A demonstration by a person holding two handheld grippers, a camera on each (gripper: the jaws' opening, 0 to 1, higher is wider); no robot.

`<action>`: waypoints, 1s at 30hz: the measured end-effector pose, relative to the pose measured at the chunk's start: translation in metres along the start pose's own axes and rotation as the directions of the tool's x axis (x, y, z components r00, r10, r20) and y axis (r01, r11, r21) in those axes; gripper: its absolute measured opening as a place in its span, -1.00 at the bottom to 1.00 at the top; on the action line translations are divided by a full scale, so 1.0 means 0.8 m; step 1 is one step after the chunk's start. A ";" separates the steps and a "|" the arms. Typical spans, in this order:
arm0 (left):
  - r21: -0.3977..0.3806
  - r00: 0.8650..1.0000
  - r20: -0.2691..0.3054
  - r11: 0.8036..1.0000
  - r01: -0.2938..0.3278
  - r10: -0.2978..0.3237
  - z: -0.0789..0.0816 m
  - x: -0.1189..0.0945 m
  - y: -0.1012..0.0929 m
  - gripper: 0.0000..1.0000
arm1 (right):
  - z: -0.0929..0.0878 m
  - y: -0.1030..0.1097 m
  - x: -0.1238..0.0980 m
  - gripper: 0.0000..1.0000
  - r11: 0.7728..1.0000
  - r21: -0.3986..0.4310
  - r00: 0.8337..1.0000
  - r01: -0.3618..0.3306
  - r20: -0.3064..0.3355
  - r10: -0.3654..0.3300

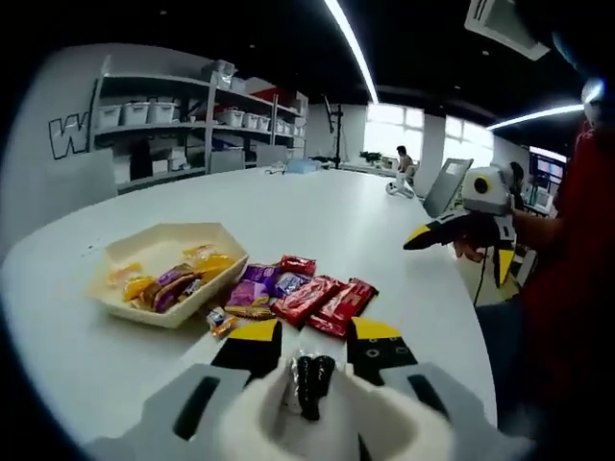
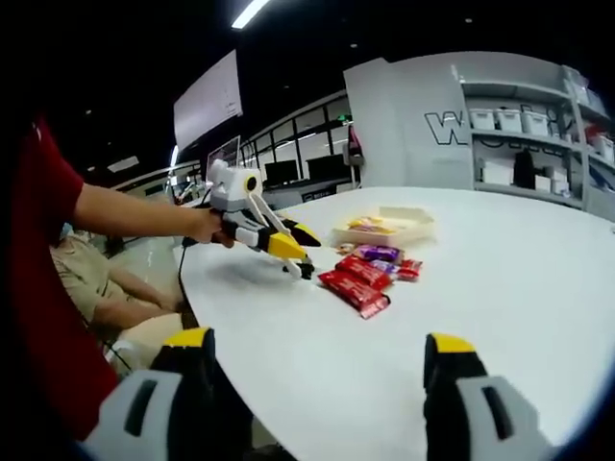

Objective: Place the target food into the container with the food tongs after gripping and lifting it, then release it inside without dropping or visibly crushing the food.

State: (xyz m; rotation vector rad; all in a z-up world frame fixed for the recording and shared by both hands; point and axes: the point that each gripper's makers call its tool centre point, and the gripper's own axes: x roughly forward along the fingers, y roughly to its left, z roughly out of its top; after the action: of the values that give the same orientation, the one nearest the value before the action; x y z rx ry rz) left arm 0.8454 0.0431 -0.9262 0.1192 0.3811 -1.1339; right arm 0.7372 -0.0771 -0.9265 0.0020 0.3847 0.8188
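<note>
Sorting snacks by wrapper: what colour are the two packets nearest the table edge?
Red, both packets; clearest in the left gripper view.

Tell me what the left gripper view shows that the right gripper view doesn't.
Left gripper view: black food tongs between its own fingers, and the right gripper held up in a hand. Right gripper view: the left gripper seen from the side above the table, with a seated person behind it. Both: the white table, beige tray, red packets, purple packets and shelves.
</note>
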 end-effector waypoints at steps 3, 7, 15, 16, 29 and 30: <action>0.002 1.000 0.005 1.000 0.003 -0.003 -0.001 0.000 0.000 -0.50 | 0.000 0.001 0.003 0.77 1.000 0.002 1.000 -0.004 0.000 0.004; -0.014 1.000 0.030 1.000 -0.001 0.002 -0.002 -0.001 -0.001 -0.55 | -0.007 0.006 0.005 0.77 1.000 0.001 1.000 -0.011 -0.012 0.011; -0.126 0.997 0.062 0.991 -0.038 0.047 -0.002 -0.005 0.001 -0.59 | -0.006 0.007 0.007 0.72 1.000 -0.006 1.000 -0.010 -0.018 0.010; -0.119 0.997 0.064 0.992 -0.041 0.049 0.000 -0.006 -0.001 -0.58 | -0.003 0.005 0.007 0.69 1.000 -0.011 1.000 -0.002 -0.013 0.001; -0.134 0.992 0.109 0.990 -0.047 0.062 0.036 -0.017 0.007 -0.57 | 0.007 0.002 0.005 0.82 1.000 -0.017 0.999 0.019 0.032 -0.018; -0.135 0.992 0.111 0.990 -0.049 0.064 0.038 -0.018 0.008 -0.57 | 0.009 0.001 0.005 0.84 0.999 -0.033 0.999 0.022 0.039 -0.020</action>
State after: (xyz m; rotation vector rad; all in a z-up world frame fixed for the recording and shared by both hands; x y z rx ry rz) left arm 0.8532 0.0495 -0.8934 -0.0514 0.3469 -1.0509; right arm 0.7415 -0.0730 -0.9208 -0.0174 0.3335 0.8033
